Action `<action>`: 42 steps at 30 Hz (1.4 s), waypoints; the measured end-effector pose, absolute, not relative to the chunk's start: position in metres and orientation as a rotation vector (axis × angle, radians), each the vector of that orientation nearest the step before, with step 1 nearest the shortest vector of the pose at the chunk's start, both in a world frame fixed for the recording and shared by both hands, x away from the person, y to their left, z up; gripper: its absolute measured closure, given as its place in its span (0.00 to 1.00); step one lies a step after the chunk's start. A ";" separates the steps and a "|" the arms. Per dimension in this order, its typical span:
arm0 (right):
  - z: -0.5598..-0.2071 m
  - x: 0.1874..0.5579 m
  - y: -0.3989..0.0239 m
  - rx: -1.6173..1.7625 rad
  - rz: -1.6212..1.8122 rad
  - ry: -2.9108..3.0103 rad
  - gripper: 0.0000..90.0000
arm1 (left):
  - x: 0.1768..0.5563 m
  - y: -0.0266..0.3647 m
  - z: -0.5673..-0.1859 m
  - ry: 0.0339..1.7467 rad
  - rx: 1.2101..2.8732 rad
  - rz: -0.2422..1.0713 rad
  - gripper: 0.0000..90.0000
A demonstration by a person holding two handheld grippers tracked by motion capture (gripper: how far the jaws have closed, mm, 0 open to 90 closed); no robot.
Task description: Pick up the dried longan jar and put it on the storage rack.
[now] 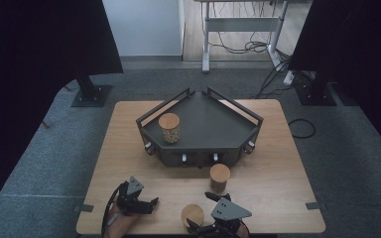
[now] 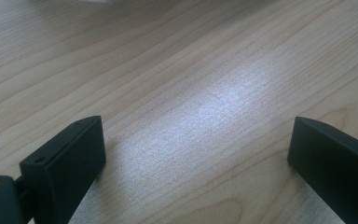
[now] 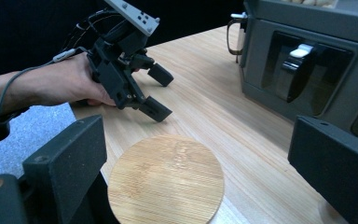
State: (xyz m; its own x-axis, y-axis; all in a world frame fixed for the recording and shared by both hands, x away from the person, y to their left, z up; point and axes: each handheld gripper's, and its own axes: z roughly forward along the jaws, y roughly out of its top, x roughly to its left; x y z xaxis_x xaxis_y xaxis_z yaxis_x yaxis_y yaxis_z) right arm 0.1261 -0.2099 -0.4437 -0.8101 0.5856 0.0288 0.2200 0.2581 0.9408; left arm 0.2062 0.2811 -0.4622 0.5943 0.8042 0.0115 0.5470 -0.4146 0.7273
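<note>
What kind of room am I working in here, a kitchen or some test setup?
Likely a lab or recording setup, not a kitchen: a small wooden table stands on grey carpet between dark curtains, with loose cables under a desk behind it. Both grippers, left and right, are hand-held rigs.

A light wooden tabletop [image 1: 278,163] is carrying a dark grey angular metal tray unit [image 1: 198,144] and two bamboo-lidded jars [image 1: 220,177] [image 1: 192,215] standing near its front edge.

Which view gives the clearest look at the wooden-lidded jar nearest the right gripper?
The right gripper view: the nearest jar's round wooden lid lies large between the open fingers of the right gripper, grain visible. The high view shows that jar small at the table's front edge. The left gripper view looks at bare tabletop.
</note>
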 end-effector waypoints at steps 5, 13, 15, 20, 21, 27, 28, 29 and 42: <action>-0.446 0.127 -0.207 0.735 1.571 2.219 0.04 | 0.206 0.281 -0.462 1.066 2.125 0.474 0.04; -0.449 0.128 -0.202 0.720 1.568 2.238 0.04 | 0.206 0.281 -0.462 1.066 2.124 0.474 0.04; -0.450 0.128 -0.201 0.719 1.565 2.244 0.04 | 0.206 0.281 -0.462 1.065 2.125 0.474 0.04; -0.453 0.129 -0.198 0.715 1.553 2.257 0.04 | 0.206 0.281 -0.462 1.065 2.125 0.474 0.04; -0.454 0.129 -0.198 0.715 1.550 2.259 0.04 | 0.206 0.281 -0.462 1.065 2.125 0.474 0.04; -0.457 0.129 -0.197 0.718 1.543 2.265 0.04 | 0.206 0.281 -0.462 1.064 2.125 0.474 0.04; -0.458 0.129 -0.196 0.718 1.543 2.267 0.04 | 0.206 0.281 -0.462 1.063 2.126 0.473 0.04; -0.458 0.129 -0.196 0.718 1.540 2.270 0.04 | 0.206 0.281 -0.462 1.063 2.125 0.473 0.04; -0.463 0.131 -0.193 0.718 1.515 2.301 0.04 | 0.206 0.281 -0.462 1.061 2.126 0.472 0.04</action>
